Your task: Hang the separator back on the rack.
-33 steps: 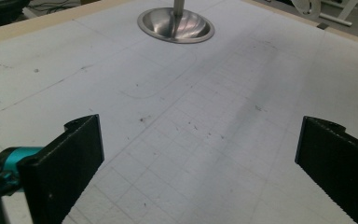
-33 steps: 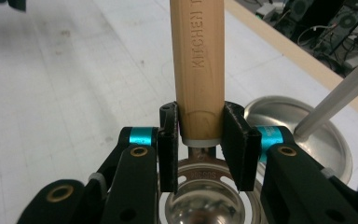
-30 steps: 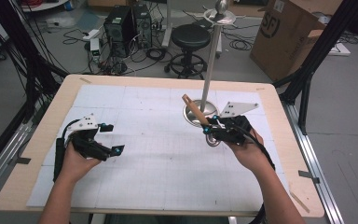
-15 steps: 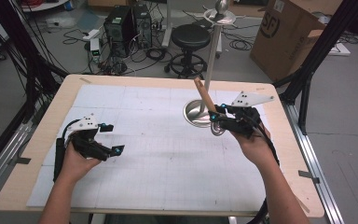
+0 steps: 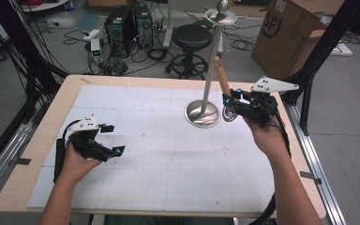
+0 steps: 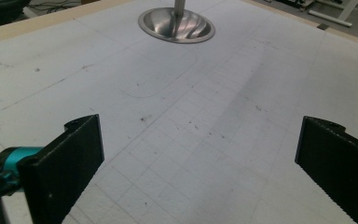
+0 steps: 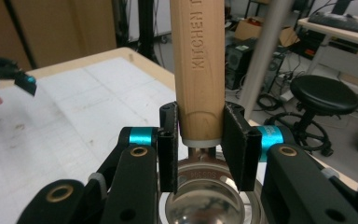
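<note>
Since 1 second ago, the right tongs [image 5: 230, 104] have lifted the ladle [image 5: 223, 79] up and away, to the right of the metal stand [image 5: 203, 112]. Nearest, the left tongs [image 5: 112, 139] rest low over the white bench [image 5: 168, 154], wide apart, holding nothing. Farther off, the right tongs are clamped on the ladle's wooden handle [image 7: 199, 65], its shiny bowl [image 7: 205, 205] hanging below, just beside the stand's round base.
</note>
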`<state>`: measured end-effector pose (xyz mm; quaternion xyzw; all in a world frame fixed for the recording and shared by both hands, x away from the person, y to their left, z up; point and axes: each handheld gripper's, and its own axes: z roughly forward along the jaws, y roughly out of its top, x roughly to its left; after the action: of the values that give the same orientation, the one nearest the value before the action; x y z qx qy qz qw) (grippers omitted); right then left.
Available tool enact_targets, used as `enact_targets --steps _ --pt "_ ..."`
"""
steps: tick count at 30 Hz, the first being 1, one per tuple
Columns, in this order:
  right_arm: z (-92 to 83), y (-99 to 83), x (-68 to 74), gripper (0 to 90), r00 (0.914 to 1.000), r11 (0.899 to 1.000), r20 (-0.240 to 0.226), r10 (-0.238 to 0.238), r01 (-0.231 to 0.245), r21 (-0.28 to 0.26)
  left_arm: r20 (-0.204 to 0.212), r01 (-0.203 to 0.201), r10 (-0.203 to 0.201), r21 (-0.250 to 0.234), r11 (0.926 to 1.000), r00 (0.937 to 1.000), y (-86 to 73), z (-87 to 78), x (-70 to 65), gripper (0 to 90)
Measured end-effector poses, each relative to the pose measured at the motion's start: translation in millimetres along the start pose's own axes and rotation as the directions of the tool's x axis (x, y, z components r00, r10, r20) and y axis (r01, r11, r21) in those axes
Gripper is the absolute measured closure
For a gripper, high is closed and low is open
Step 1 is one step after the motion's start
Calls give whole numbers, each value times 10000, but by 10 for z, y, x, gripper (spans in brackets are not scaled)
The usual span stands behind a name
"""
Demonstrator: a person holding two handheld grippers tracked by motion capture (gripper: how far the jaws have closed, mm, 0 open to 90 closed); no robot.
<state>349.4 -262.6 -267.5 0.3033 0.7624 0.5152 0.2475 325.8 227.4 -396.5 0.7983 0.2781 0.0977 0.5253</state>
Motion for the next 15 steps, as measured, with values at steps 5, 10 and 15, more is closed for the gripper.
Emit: enact_targets --steps 5,10,15 --pt "-77 66 -98 684 9993 9991 189 324 -318 -293 25 35 -35 73 10000 10000 -6 11 1 17" --pt "-137 140 -170 684 9983 9976 362 453 -433 -542 4 43 -43 72 10000 10000 -9 11 7 16" --pt "-195 232 -244 684 9975 9964 523 467 -428 -728 21 88 -88 58 9999 10000 -19 11 8 16"
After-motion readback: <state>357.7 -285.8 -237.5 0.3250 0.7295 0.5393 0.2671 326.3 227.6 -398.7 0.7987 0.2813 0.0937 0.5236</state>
